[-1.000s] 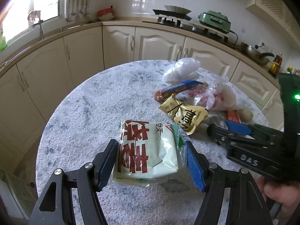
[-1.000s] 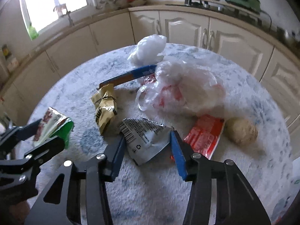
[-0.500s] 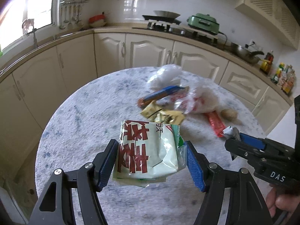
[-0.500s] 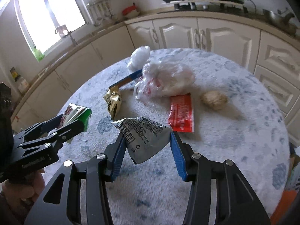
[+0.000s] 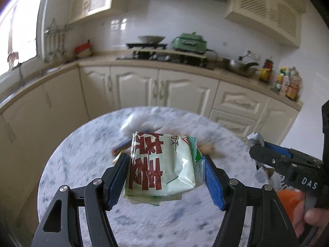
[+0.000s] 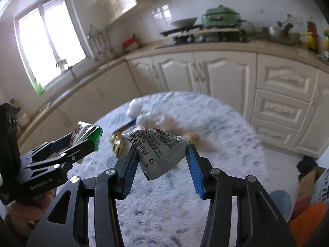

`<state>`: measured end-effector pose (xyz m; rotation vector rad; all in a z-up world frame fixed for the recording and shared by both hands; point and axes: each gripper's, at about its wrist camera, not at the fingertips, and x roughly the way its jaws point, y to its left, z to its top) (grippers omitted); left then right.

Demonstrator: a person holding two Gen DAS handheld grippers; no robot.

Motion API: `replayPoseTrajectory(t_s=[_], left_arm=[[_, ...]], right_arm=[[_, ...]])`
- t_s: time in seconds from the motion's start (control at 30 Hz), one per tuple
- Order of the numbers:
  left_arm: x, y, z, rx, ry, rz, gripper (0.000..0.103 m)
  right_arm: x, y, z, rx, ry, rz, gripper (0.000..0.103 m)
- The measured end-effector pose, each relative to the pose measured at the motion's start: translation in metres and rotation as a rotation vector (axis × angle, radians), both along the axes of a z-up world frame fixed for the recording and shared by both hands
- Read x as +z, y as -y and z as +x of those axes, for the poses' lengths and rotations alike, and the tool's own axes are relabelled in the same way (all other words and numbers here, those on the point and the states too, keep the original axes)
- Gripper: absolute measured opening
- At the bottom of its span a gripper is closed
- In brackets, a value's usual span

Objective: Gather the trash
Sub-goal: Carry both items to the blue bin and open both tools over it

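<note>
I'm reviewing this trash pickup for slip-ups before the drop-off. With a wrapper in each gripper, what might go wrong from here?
1. The right gripper pinches the grey wrapper only by its edges; the limp foil may slip out in transit.
2. The left gripper holds the green-and-white packet with a loose clear flap beside one finger, which may snag.
3. Both views are motion-blurred, and litter remains on the table; a fast swing could knock it off.

Trash pile [image 6: 164, 121] on round table [image 5: 82, 164] is motion-blurred in both views, items can't be told apart. Green-white packet [image 5: 162, 164] hides the pile's middle from left cam. Box w/ printing [image 6: 320, 187] (lower right, right cam) is cut off by the frame edge; text unreadable.
</note>
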<state>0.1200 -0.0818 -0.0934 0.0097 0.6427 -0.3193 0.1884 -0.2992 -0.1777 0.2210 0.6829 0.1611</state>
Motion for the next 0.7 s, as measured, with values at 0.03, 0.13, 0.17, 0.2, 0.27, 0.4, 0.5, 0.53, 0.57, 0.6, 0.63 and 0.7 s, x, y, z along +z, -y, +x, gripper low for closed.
replayPoseTrajectory(t_s=[0.03, 0.13, 0.17, 0.2, 0.27, 0.4, 0.5, 0.53, 0.57, 0.6, 0.63, 0.7], left_arm=[[0.005, 0.006, -0.002, -0.016, 0.014, -0.001, 0.065], [0.013, 0.018, -0.007, -0.051, 0.042, -0.008, 0.065], [0.016, 0.022, -0.009, -0.062, 0.049, -0.01, 0.065], [0.019, 0.027, -0.01, -0.075, 0.058, -0.012, 0.065], [0.024, 0.036, -0.014, -0.1, 0.079, -0.014, 0.065], [0.031, 0.053, -0.017, -0.155, 0.109, -0.027, 0.065], [0.033, 0.07, -0.018, -0.203, 0.123, -0.038, 0.065], [0.034, 0.079, -0.018, -0.227, 0.126, -0.043, 0.065], [0.033, 0.087, -0.018, -0.249, 0.131, -0.046, 0.065], [0.033, 0.093, -0.015, -0.267, 0.134, -0.047, 0.065], [0.031, 0.104, -0.012, -0.293, 0.135, -0.048, 0.065], [0.028, 0.124, -0.008, -0.348, 0.129, -0.052, 0.065]], right_arm=[[0.004, 0.006, -0.003, -0.016, 0.01, 0.0, 0.048], [0.017, 0.027, -0.014, -0.065, 0.038, 0.005, 0.048], [0.02, 0.031, -0.017, -0.074, 0.045, 0.004, 0.048], [0.023, 0.036, -0.021, -0.089, 0.054, 0.002, 0.048], [0.028, 0.047, -0.026, -0.114, 0.067, 0.002, 0.048], [0.039, 0.071, -0.041, -0.178, 0.09, -0.007, 0.048], [0.045, 0.093, -0.052, -0.235, 0.107, -0.014, 0.048], [0.047, 0.1, -0.056, -0.253, 0.11, -0.018, 0.048], [0.048, 0.109, -0.061, -0.278, 0.115, -0.023, 0.048], [0.05, 0.118, -0.066, -0.302, 0.118, -0.027, 0.048], [0.05, 0.126, -0.071, -0.325, 0.12, -0.03, 0.048], [0.051, 0.146, -0.082, -0.377, 0.12, -0.044, 0.048]])
